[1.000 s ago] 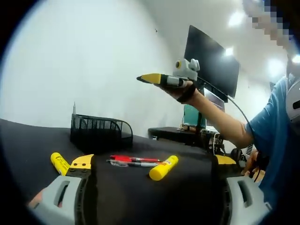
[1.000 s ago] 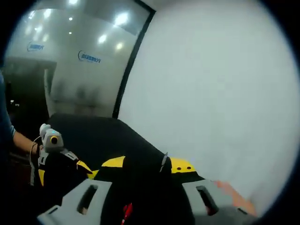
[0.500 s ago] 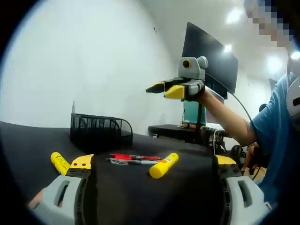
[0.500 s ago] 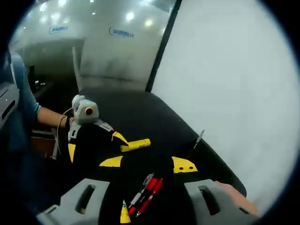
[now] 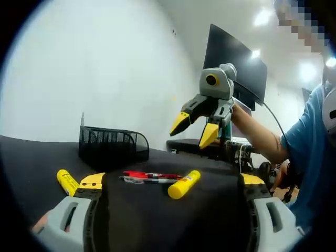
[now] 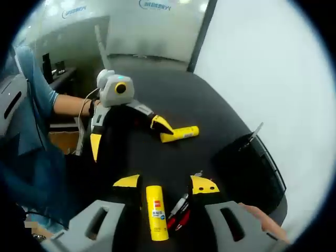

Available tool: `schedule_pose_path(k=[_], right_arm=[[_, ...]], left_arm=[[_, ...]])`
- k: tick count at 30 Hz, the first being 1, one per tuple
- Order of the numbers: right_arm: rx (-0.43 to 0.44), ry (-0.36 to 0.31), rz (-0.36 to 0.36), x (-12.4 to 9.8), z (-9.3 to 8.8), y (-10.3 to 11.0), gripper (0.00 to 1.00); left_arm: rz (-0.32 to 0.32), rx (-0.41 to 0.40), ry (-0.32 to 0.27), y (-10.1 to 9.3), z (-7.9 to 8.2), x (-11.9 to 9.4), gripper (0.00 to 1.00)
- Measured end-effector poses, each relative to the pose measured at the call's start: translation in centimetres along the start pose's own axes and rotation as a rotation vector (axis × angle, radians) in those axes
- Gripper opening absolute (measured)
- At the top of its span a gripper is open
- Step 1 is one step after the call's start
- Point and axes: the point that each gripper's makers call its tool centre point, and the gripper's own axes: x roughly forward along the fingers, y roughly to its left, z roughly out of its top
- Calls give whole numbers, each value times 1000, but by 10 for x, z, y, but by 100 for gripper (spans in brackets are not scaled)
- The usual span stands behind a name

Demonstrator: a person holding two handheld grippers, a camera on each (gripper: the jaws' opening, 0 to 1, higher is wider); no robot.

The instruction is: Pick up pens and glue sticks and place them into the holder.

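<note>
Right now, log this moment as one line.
left gripper: open, empty | right gripper: open, over glue stick | pens: on table | holder: upright

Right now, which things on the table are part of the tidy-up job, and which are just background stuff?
Part of the job:
glue stick near the pens
second glue stick
red pen
dark pen
mesh holder

Just lying about:
monitor
side desk with cables

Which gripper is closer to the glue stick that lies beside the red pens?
Right. The right gripper is directly over that glue stick, which lies between its open jaws. The left gripper is farther away, near the other glue stick.
</note>
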Motion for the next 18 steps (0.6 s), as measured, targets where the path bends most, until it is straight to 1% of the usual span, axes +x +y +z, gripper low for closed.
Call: schedule_pose_path(k=[2,4,8,12,18], right_arm=[[-4,41,18,4,-5,9,31],[-14,79,32,16,-11,19,30],[-34,171,54,23,-25,20,29],[-48,235,52,35,-35,22,28],[-57,300,55,46,-45,24,27]], left_arm=[[-1,0,1,0,0,0,96],[-1,0,0,0,0,0,96],[-2,0,0,0,0,0,96],[-4,0,-1,0,0,0,96],[-10,2,4,-2,-1,0,96]])
